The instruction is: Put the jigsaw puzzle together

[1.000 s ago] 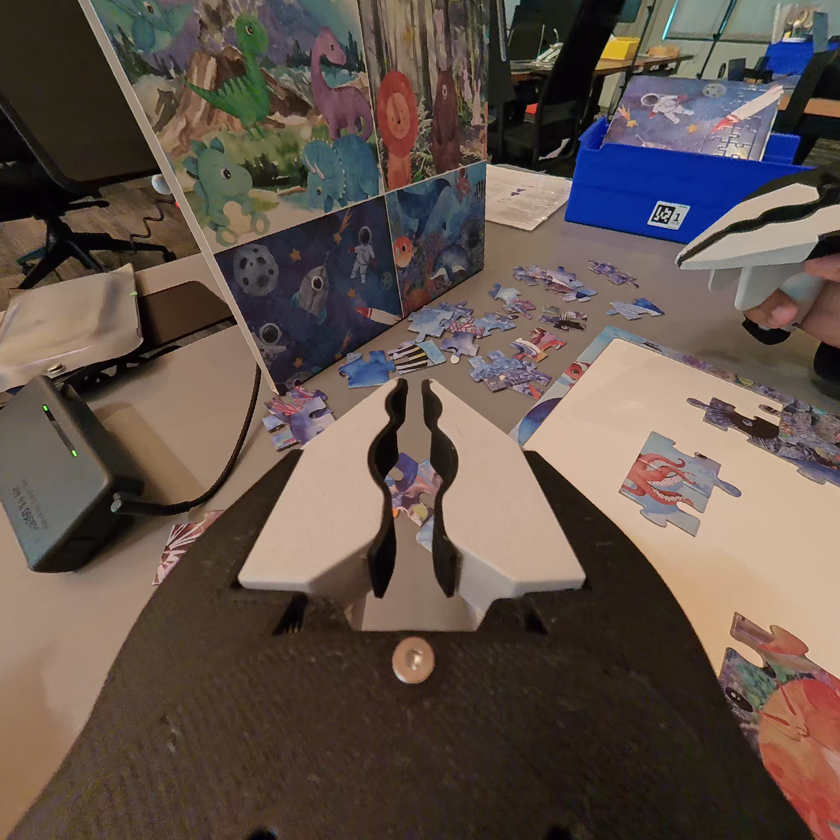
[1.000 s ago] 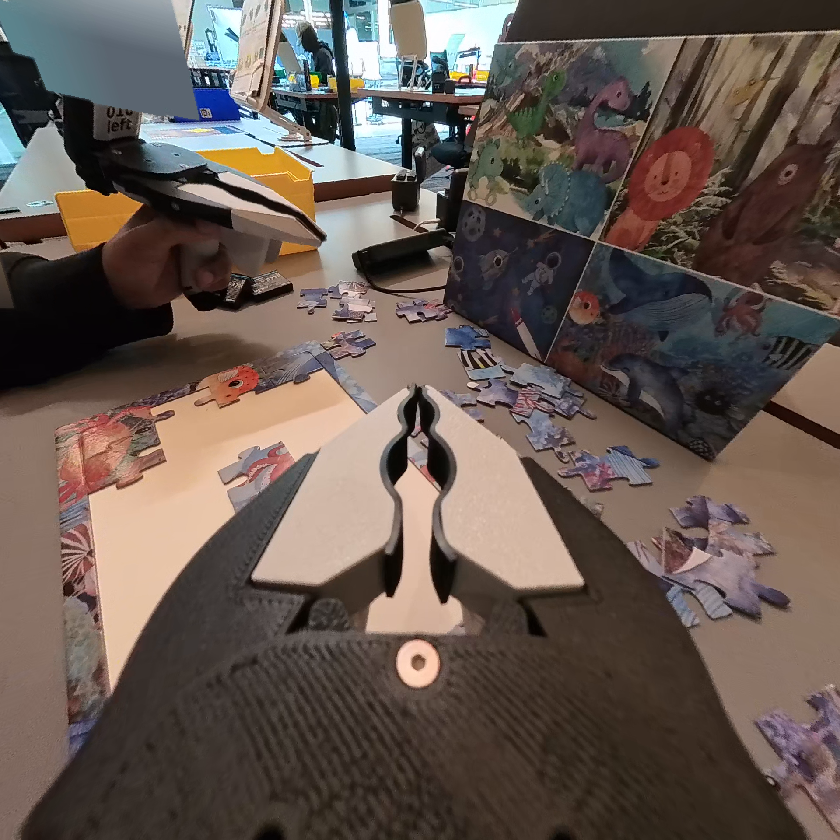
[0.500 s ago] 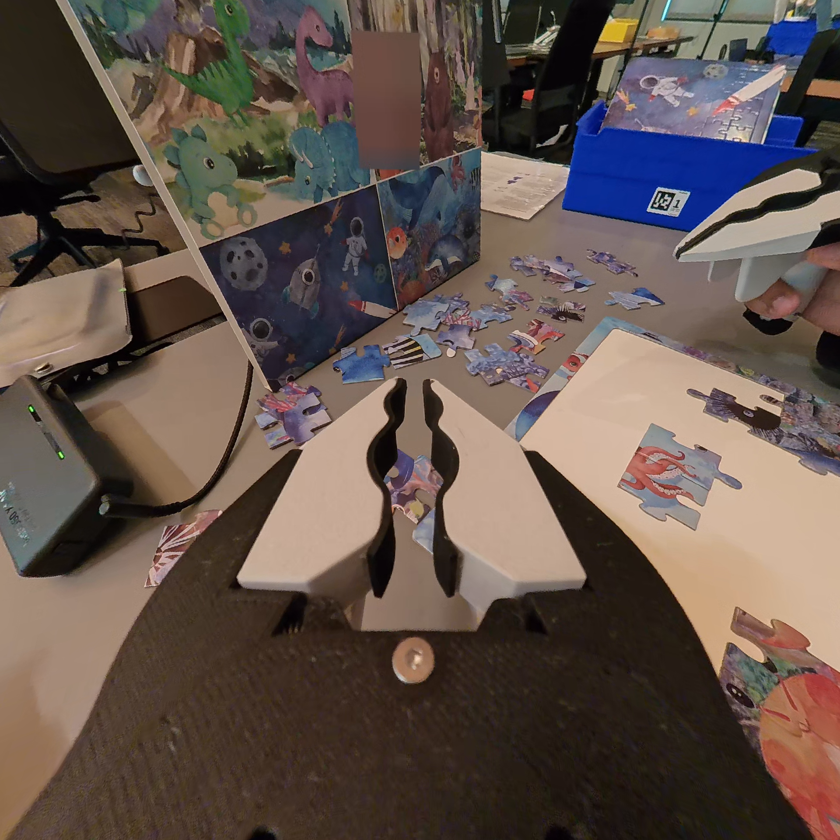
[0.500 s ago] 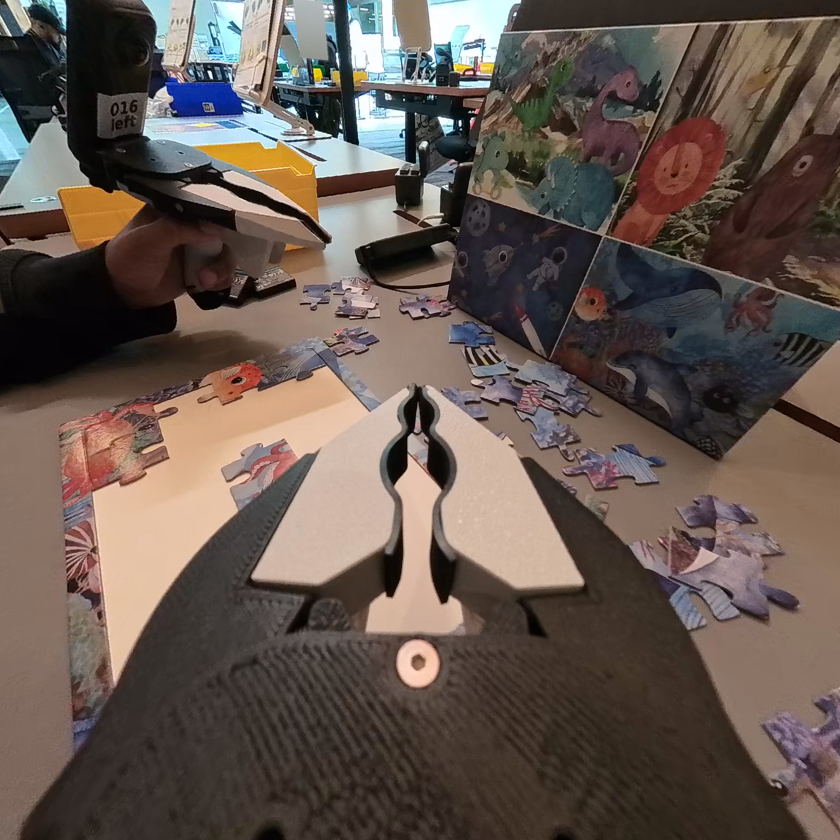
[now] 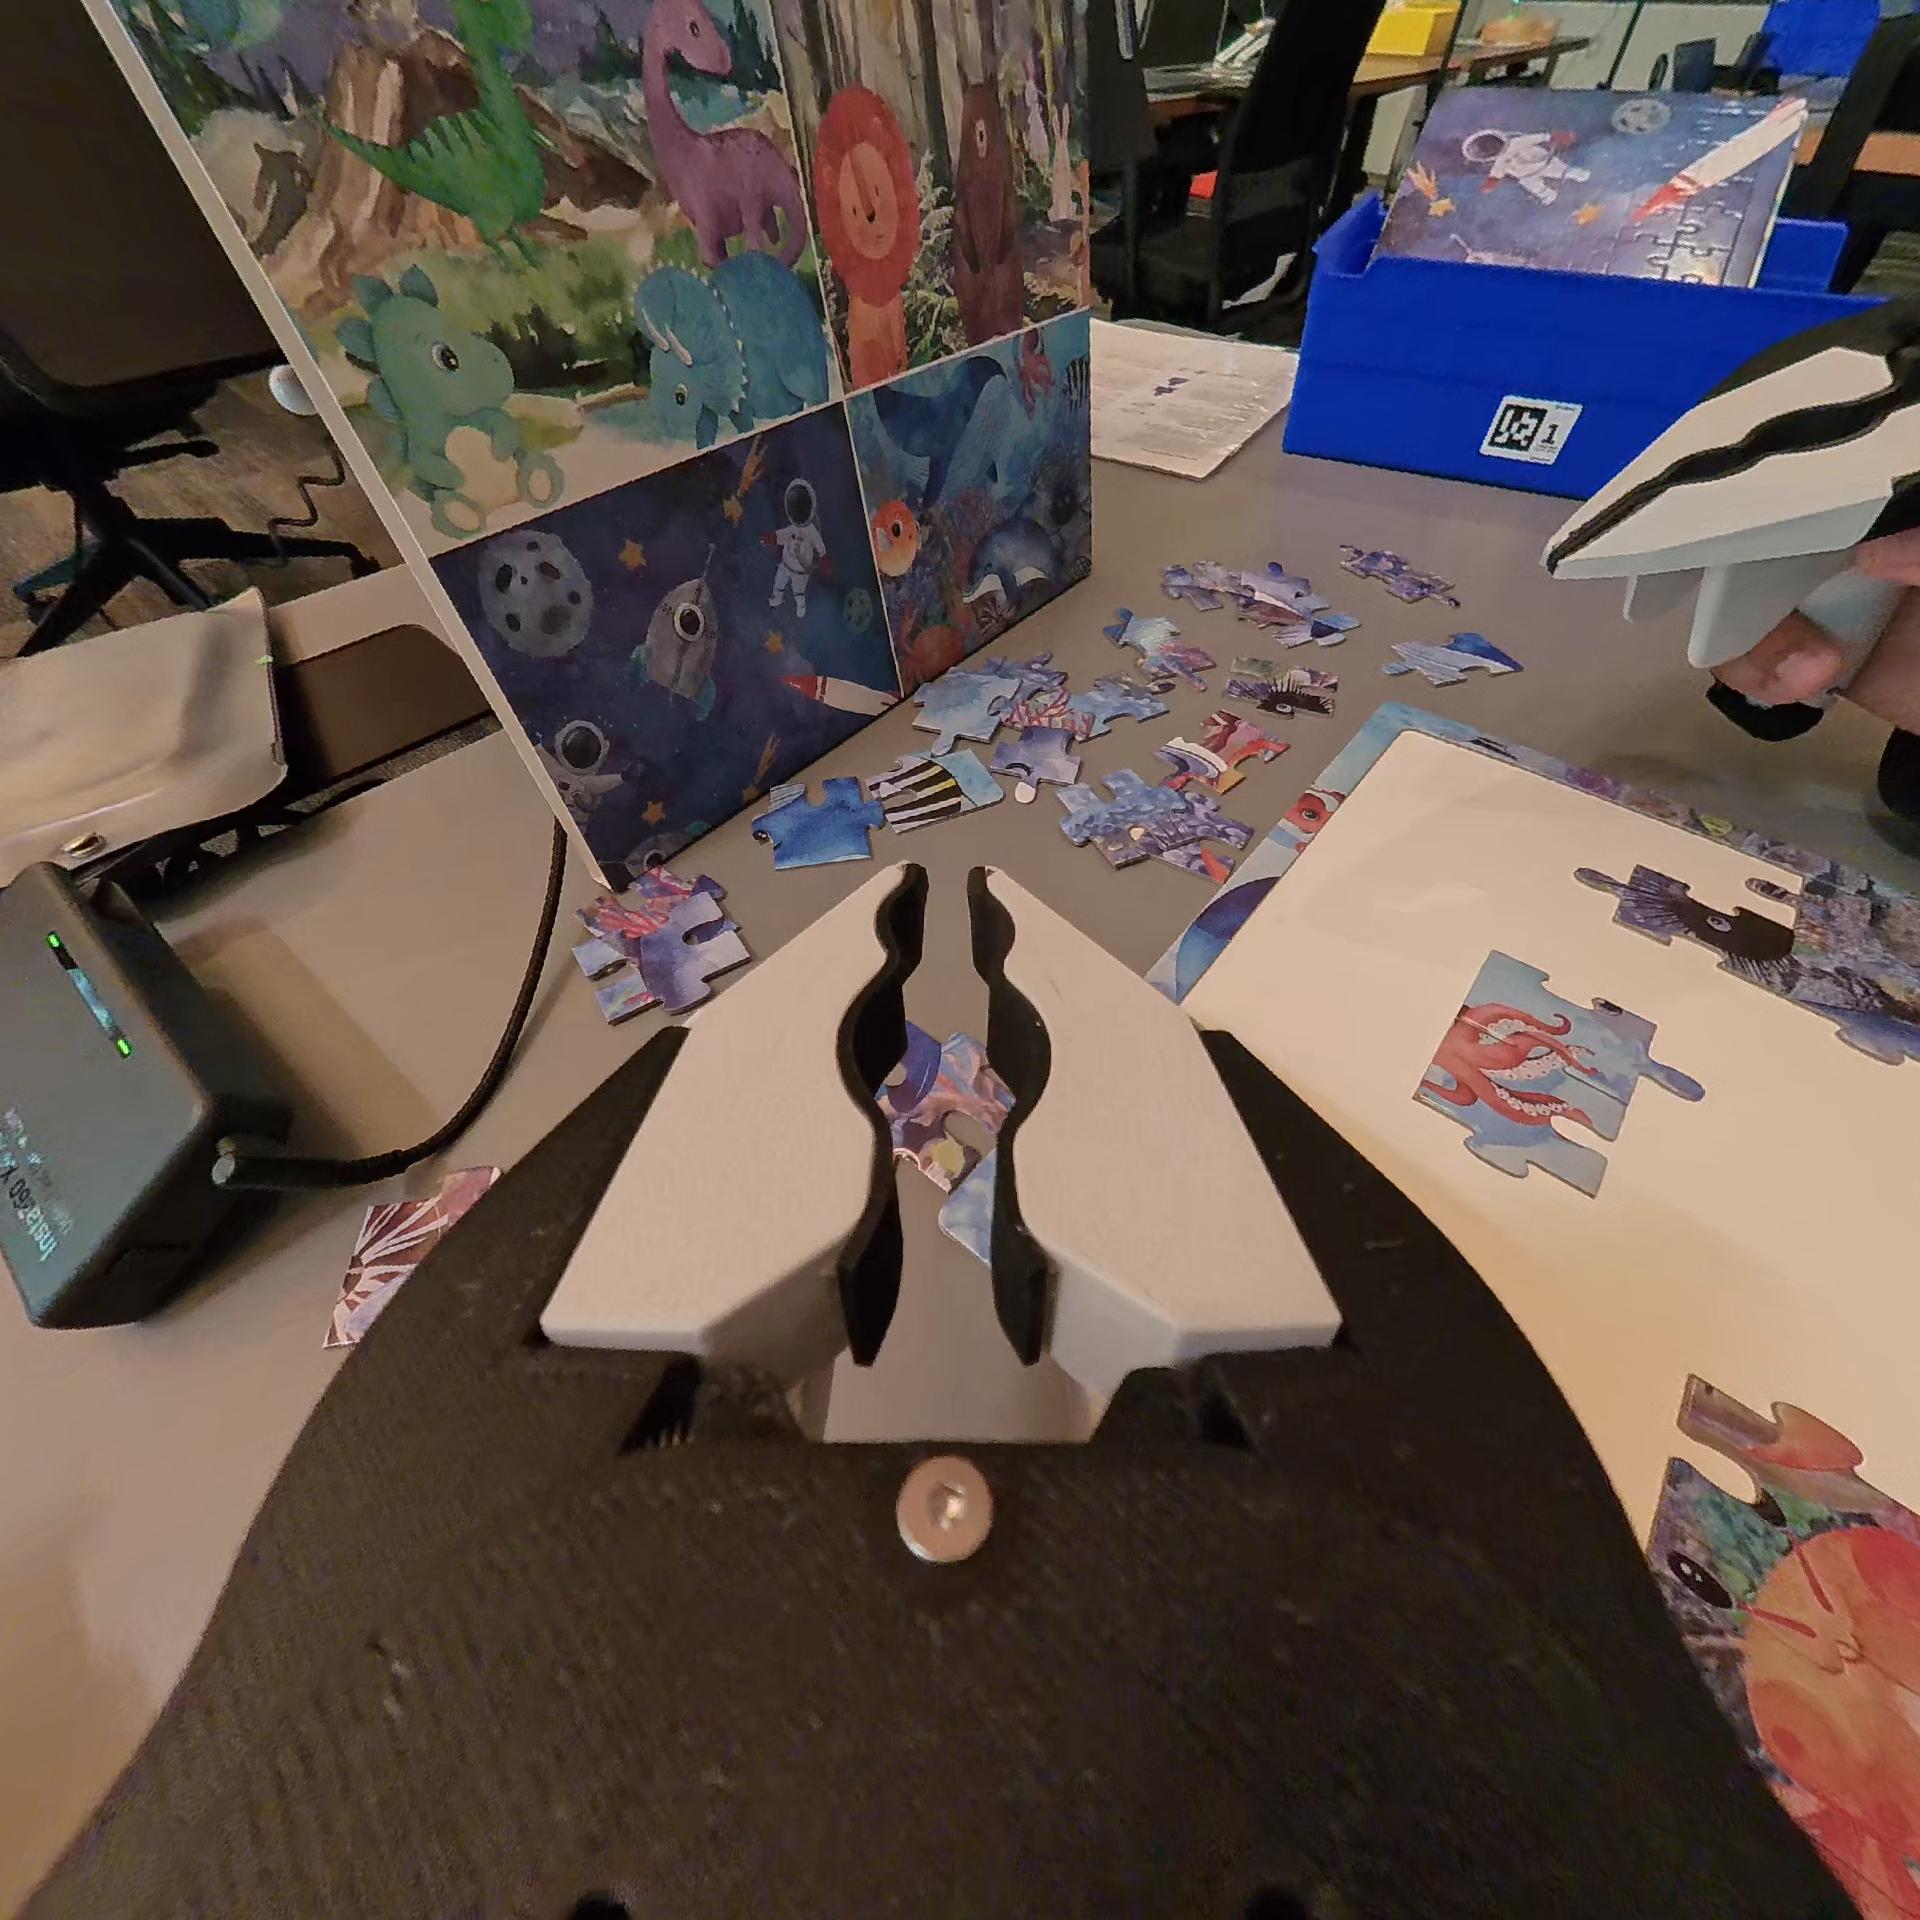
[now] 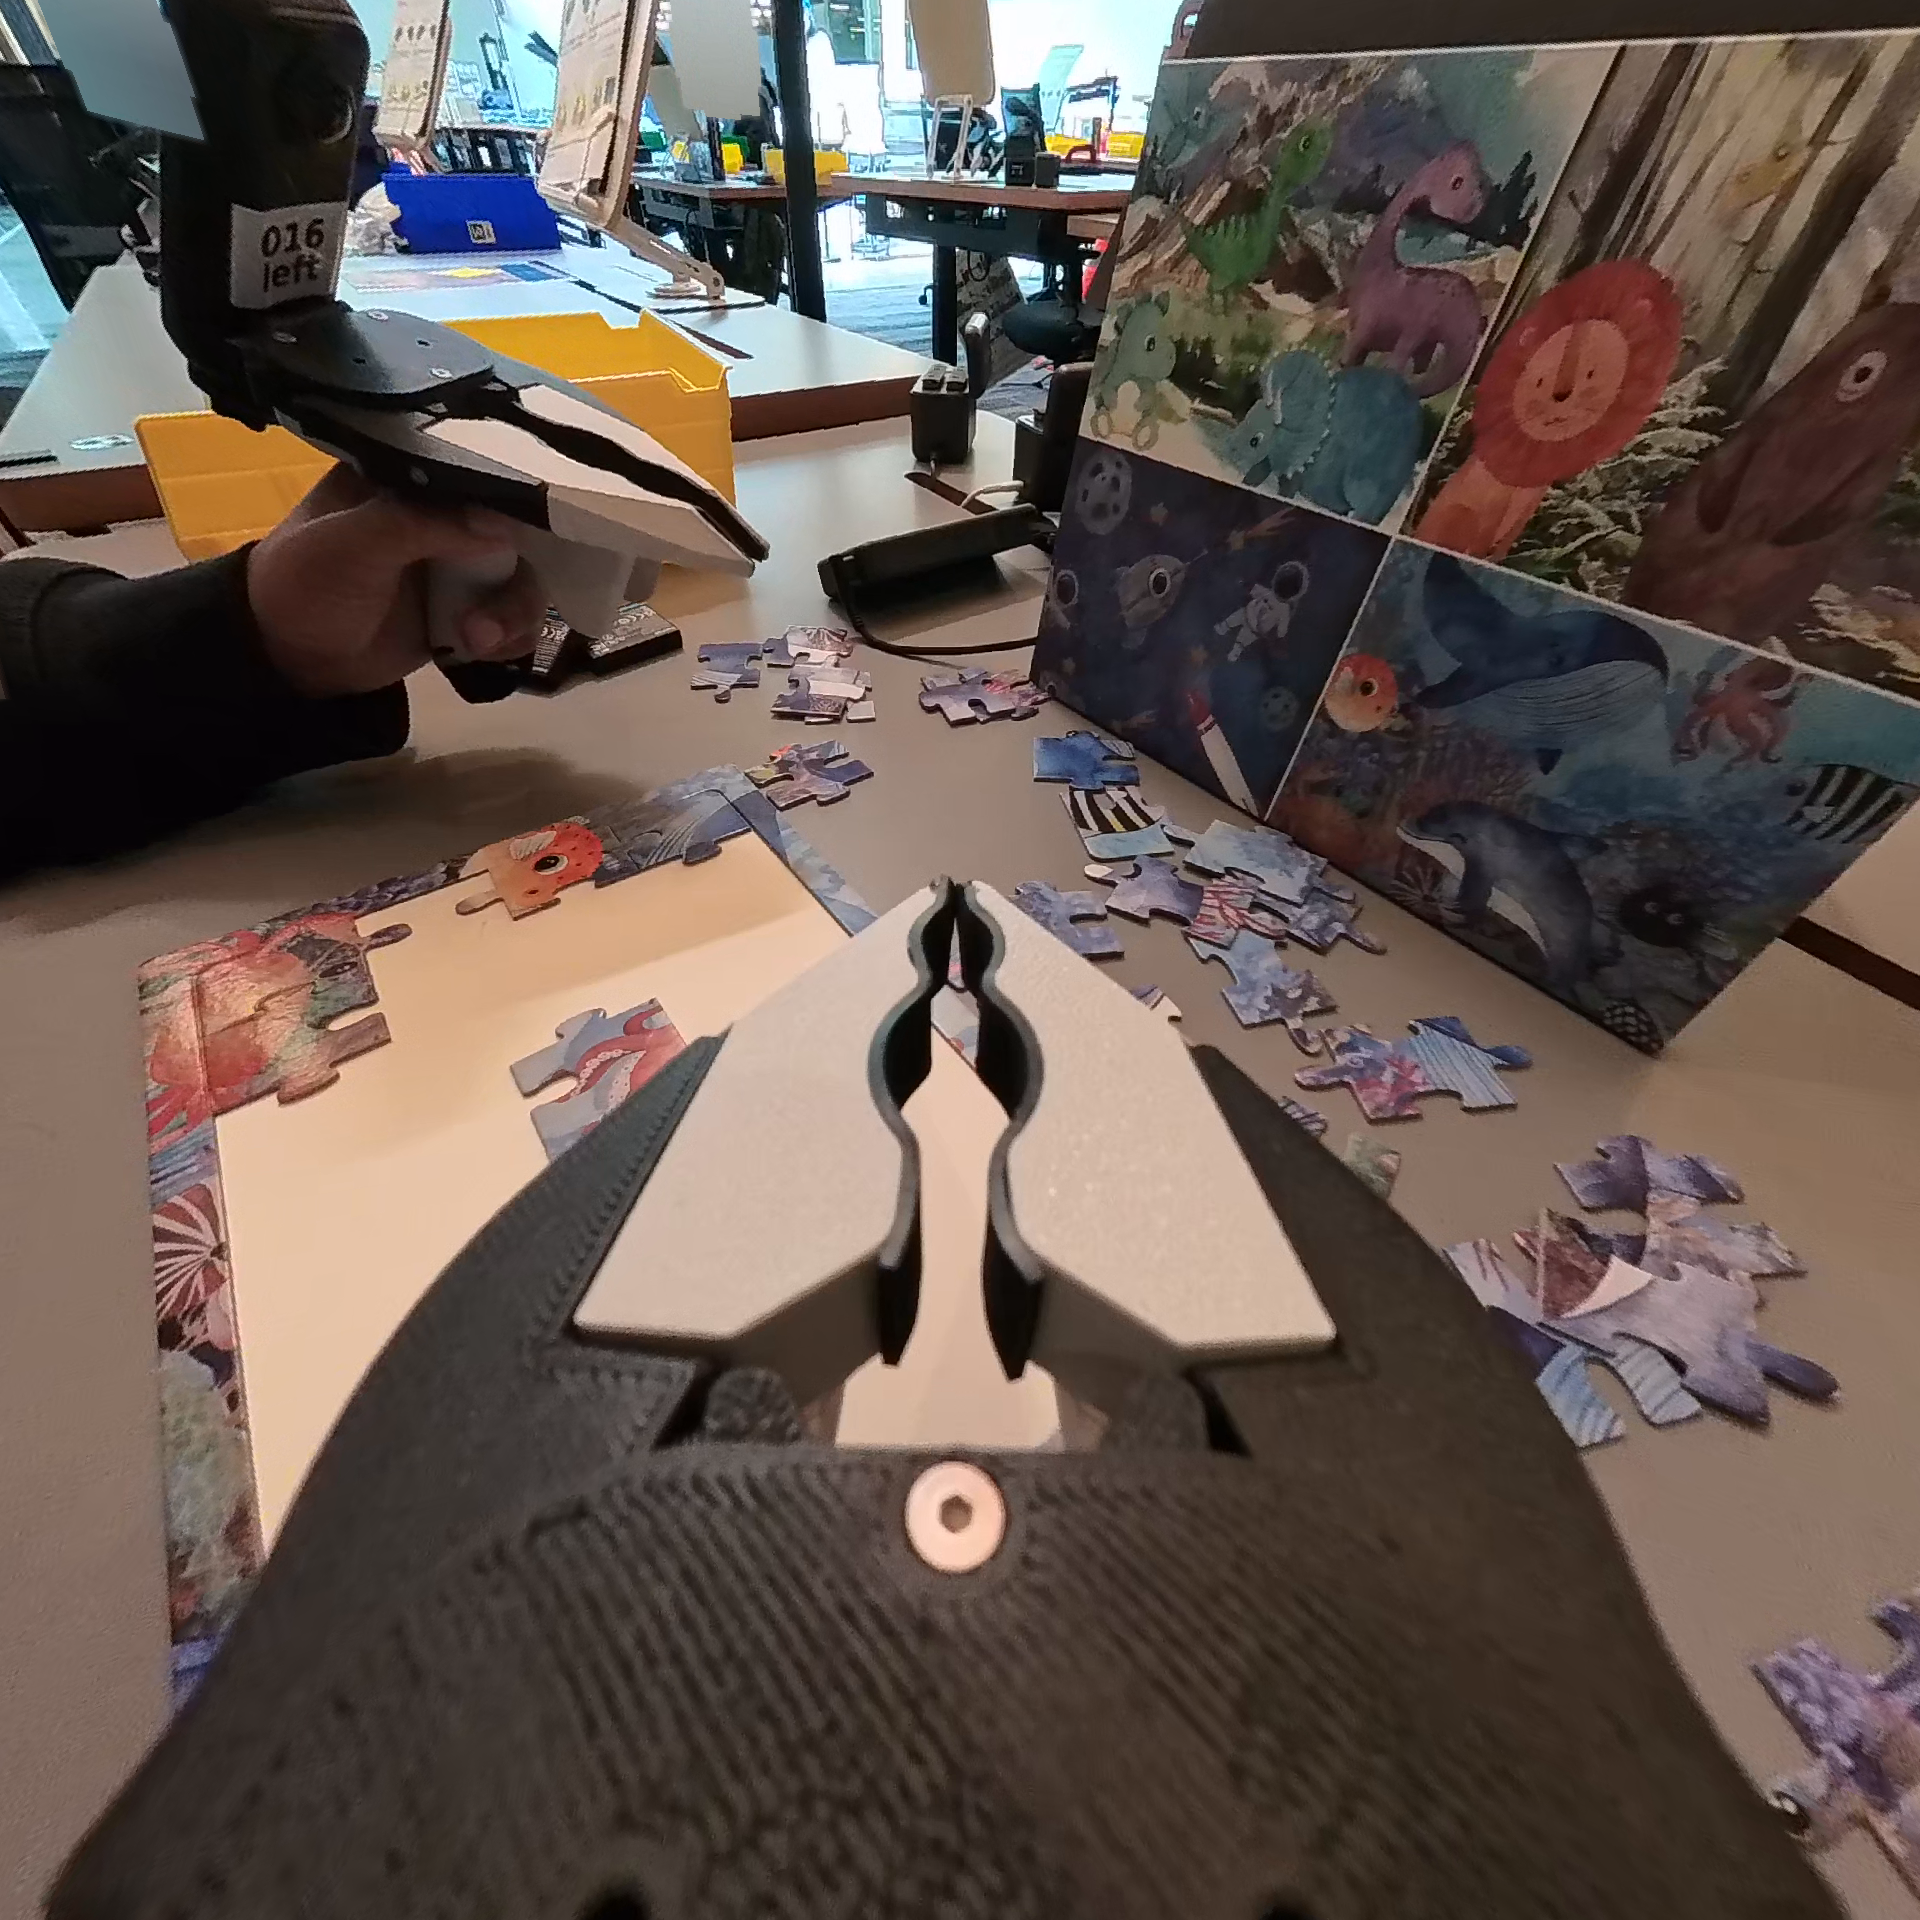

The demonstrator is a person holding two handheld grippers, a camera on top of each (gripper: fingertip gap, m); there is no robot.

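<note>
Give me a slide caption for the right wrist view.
Shut right gripper above the partly framed ocean jigsaw board, loose blue puzzle pieces beside the propped picture panel.

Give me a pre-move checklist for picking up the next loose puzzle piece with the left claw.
1. Left claw free of any piece: ok, nothing between its fingers, narrow gap.
2. Right claw free: ok, tips together, empty.
3. Target in line: ok, a loose purple piece lies on the table below the left claw.
4. Left claw wide enough for a grasp: not ok, gap looks slim.
5. Room in the puzzle frame: ok, white centre mostly bare; octopus piece lies loose inside.
6. Where that piece fits: cannot tell.
</note>
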